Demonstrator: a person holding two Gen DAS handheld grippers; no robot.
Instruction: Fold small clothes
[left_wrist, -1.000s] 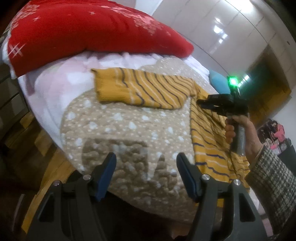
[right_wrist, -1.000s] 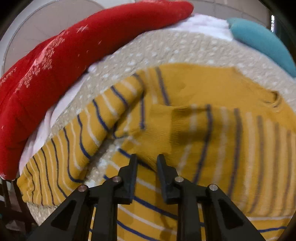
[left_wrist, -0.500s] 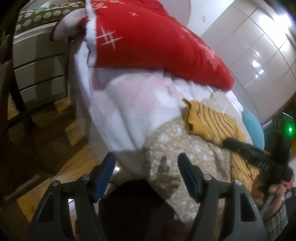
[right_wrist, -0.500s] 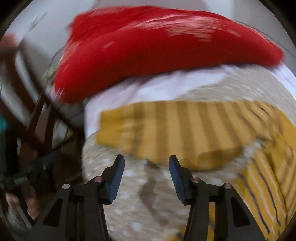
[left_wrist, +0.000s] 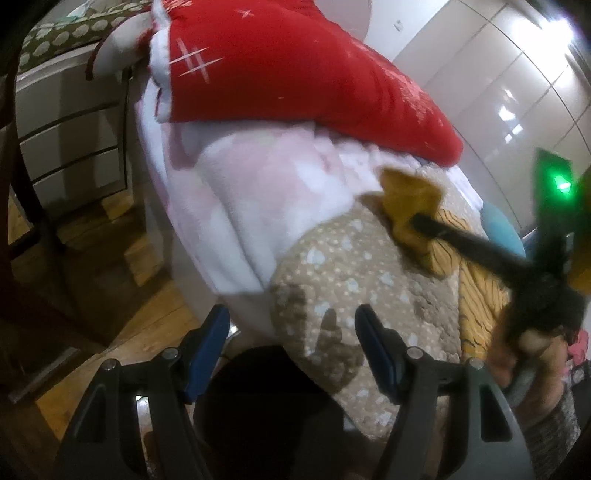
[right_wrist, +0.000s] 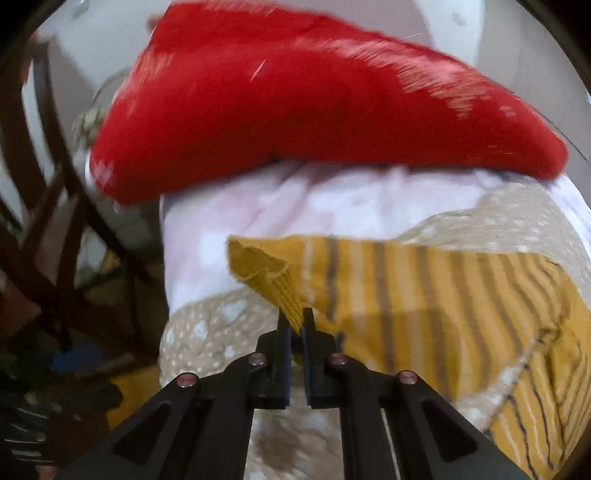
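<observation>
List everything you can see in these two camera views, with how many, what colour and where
sweater: one, mustard with dark stripes, spread on the beige blanket, sleeve cuff lifted
beige blanket: one, tan with pale spots, over the bed
pink blanket: one, pale pink and white, under the red pillow
red pillow: one, red with white marks, at the far end of the bed
blue cushion: one, teal, beyond the sweater
drawers: one unit, white, left of the bed
wooden floor: brown, beside the bed
left tool: open, holds nothing, at the bed edge
right tool: shut on the sleeve cuff
</observation>
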